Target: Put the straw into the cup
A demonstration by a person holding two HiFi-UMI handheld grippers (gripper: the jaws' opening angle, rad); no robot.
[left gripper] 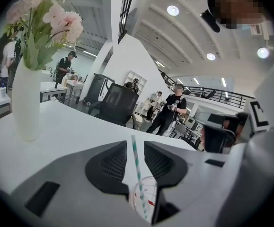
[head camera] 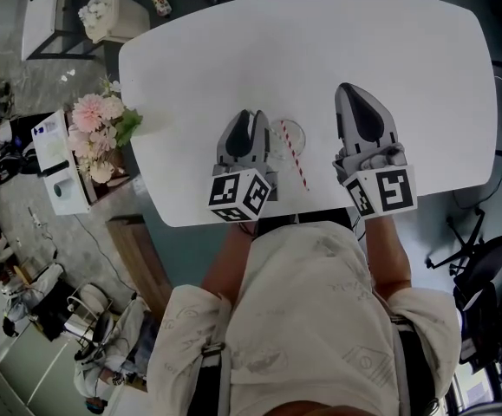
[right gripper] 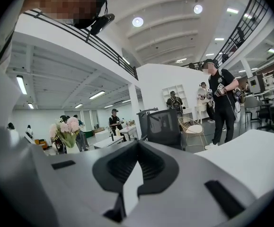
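Note:
A clear cup (head camera: 290,135) stands on the white table (head camera: 190,68) near its front edge. A striped straw (head camera: 296,159) slants across the cup, its near end sticking out past the rim towards me. My left gripper (head camera: 252,116) hovers just left of the cup, jaws a little apart and holding nothing. In the left gripper view the straw (left gripper: 137,167) and cup (left gripper: 145,198) show through the gap of that gripper (left gripper: 135,144). My right gripper (head camera: 348,91) is to the right of the cup, away from it; its jaws (right gripper: 136,146) meet at the tips, empty.
A white vase of pink flowers (head camera: 103,133) (left gripper: 27,98) stands at the table's left edge, beside a white box (head camera: 58,165) off the table. A black office chair (left gripper: 115,103) and several people stand beyond the far edge.

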